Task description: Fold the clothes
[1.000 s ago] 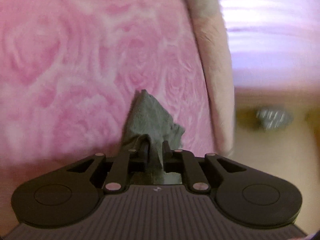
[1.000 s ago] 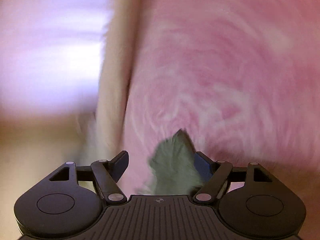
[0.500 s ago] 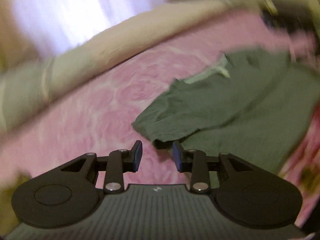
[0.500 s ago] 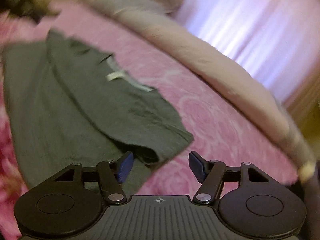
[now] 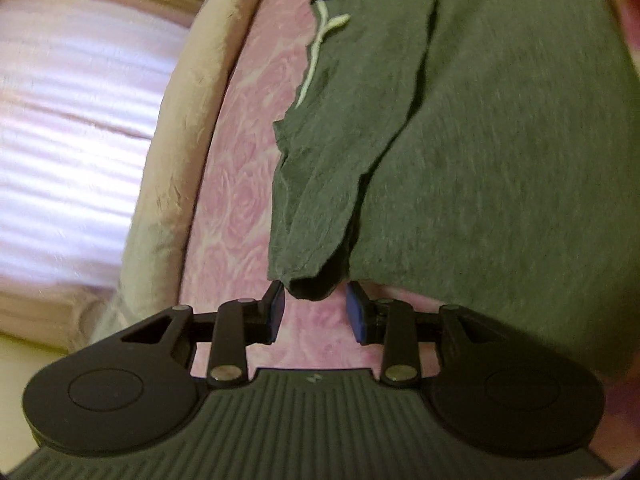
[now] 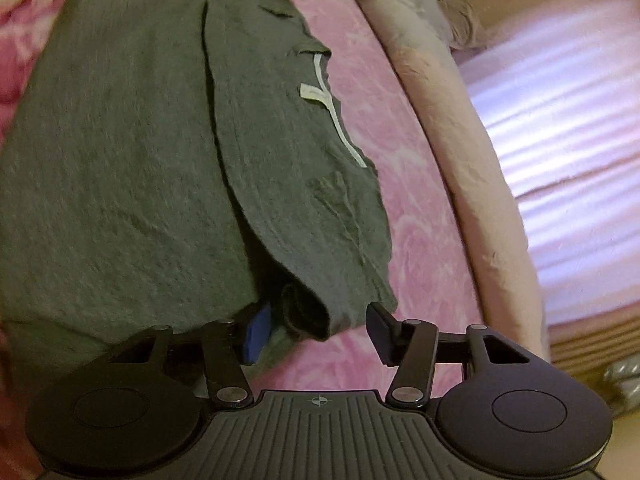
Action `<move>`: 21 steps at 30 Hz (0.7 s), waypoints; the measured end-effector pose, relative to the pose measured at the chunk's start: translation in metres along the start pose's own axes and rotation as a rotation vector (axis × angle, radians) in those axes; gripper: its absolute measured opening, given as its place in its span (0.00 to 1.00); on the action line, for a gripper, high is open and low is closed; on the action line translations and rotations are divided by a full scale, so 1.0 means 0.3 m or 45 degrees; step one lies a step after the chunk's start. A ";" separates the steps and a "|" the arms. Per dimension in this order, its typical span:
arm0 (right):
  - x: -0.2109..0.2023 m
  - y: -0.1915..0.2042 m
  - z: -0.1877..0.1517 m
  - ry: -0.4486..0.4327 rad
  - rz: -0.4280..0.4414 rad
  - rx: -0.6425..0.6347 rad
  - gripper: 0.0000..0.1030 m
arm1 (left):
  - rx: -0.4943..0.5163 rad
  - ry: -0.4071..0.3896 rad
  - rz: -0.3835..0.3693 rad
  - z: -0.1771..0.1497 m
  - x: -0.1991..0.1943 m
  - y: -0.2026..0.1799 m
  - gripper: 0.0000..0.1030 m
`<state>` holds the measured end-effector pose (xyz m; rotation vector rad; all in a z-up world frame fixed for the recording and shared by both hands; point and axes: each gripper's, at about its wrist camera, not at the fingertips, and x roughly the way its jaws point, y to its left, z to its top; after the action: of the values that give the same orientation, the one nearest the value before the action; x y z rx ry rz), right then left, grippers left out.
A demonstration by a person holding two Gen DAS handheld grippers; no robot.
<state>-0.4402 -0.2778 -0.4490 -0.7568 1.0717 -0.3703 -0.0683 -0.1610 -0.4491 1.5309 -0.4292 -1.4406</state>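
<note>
Where a dark grey-green knit T-shirt (image 5: 500,160) lies flat on a pink rose-patterned bedspread (image 5: 240,200), sleeve folded inward to narrow it. Left tongs (image 5: 316,308) parted, empty, cuff just ahead. Right tongs (image 6: 320,328) just been closing, straddling the folded edge, not pressing. Open bedspread beside; beige padded bed edge (image 6: 460,160) near.

Dk grey-green shirt (image 5: 500,140) w/ white neck tape, pink rose-pattern bedspread (image 5: 240,200), beige blanket (image 5: 176,152)
</note>
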 end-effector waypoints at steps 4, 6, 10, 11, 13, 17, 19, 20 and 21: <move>0.016 -0.014 -0.001 -0.014 0.004 -0.017 0.32 | 0.157 0.005 0.031 -0.018 0.032 -0.026 0.28; 0.021 -0.026 -0.003 -0.018 0.015 -0.017 0.24 | 0.210 -0.019 0.044 -0.022 0.035 -0.025 0.06; 0.034 -0.130 -0.007 -0.037 0.048 0.129 0.12 | -0.011 -0.162 -0.038 -0.017 0.011 0.091 0.05; 0.043 -0.181 -0.009 -0.053 0.054 0.206 0.12 | -0.102 -0.170 -0.071 -0.018 0.022 0.134 0.04; 0.075 -0.283 -0.013 -0.071 0.076 0.362 0.11 | -0.283 -0.185 -0.136 -0.020 0.044 0.219 0.04; 0.228 -0.470 -0.030 0.032 0.203 0.800 0.12 | -0.750 -0.110 -0.288 -0.066 0.131 0.345 0.05; 0.300 -0.507 -0.059 0.103 0.198 0.980 0.12 | -1.026 -0.028 -0.373 -0.105 0.192 0.390 0.08; 0.334 -0.524 -0.074 0.137 0.196 1.069 0.12 | -1.157 0.012 -0.407 -0.126 0.218 0.409 0.08; 0.346 -0.530 -0.090 0.150 0.206 1.134 0.12 | -1.269 0.044 -0.412 -0.154 0.230 0.417 0.08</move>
<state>-0.4046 -0.4622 -0.4104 0.1450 0.9380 -0.6911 0.0333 -0.2572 -0.3948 0.8086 0.5358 -1.5099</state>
